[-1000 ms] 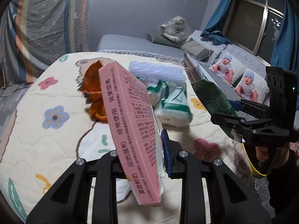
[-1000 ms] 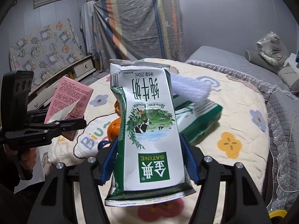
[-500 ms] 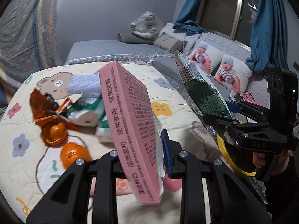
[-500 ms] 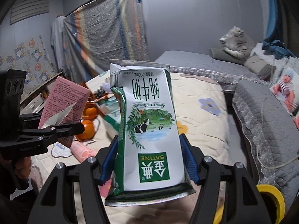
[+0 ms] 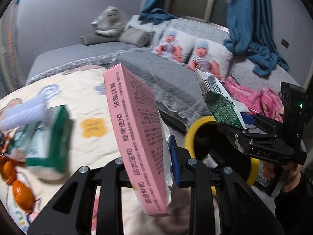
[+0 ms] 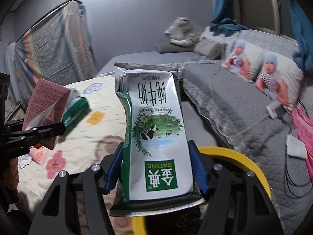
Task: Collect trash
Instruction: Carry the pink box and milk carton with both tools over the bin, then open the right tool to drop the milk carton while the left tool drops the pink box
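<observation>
Trash, left to right: orange wrappers (image 5: 18,188) and a green pack (image 5: 49,137) lie on the cream quilt (image 5: 92,105) at far left, not yet picked up, blurred. Next, pink box (image 5: 137,137) clamped in my left gripper (image 5: 150,156), jaws nearly closed on it plus a bit of clear film, box tilted. Then the yellow-rimmed bin (image 5: 197,123) just past the quilt edge, dark inside, some scrap already in it, can't tell what. Far right, green-and-white milk carton (image 6: 156,129), crumpled, upside down, pinched between my right gripper (image 6: 156,168) pads about halfway open, hovering right over the bin rim (image 6: 244,156). Progress, my guess: two pieces in hand and near the bin, neither dropped yet; quilt litter still left, so roughly midway.
</observation>
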A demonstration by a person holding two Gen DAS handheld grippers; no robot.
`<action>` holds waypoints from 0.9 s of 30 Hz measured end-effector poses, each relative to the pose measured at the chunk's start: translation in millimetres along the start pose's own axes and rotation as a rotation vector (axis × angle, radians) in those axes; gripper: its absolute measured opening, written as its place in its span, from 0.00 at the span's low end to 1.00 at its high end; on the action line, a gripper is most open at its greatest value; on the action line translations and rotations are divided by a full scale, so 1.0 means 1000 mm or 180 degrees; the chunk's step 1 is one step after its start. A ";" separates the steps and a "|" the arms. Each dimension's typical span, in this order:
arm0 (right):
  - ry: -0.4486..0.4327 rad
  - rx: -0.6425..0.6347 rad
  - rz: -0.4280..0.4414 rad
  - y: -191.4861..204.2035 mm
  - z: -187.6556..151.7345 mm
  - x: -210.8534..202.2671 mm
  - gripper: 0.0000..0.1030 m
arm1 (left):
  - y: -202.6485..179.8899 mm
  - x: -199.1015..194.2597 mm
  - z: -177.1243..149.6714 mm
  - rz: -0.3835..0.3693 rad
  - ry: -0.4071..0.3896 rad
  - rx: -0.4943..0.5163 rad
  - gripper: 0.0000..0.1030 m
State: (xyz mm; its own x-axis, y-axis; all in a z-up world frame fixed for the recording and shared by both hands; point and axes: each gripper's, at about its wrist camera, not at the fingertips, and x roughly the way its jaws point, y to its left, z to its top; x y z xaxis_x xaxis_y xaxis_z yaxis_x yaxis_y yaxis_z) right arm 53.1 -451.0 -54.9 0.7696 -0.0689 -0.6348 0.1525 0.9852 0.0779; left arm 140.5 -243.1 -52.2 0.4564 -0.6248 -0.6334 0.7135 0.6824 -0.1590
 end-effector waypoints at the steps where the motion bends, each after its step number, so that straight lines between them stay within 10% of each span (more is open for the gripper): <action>1: 0.0016 0.0058 -0.0074 -0.011 -0.007 -0.002 0.58 | -0.008 0.006 0.001 -0.0044 0.0016 0.0032 0.24; 27: 0.0340 0.0659 -0.0837 -0.102 -0.091 -0.008 0.58 | -0.121 0.110 -0.006 -0.0484 0.0468 0.0414 0.25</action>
State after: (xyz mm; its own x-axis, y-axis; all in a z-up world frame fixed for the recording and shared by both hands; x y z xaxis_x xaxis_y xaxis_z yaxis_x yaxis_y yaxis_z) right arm -25.1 -536.6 -128.3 0.6198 -0.2887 -0.7298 0.4679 0.8824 0.0483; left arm 100.9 -392.5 -106.9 0.2631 -0.6482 -0.7146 0.8348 0.5242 -0.1682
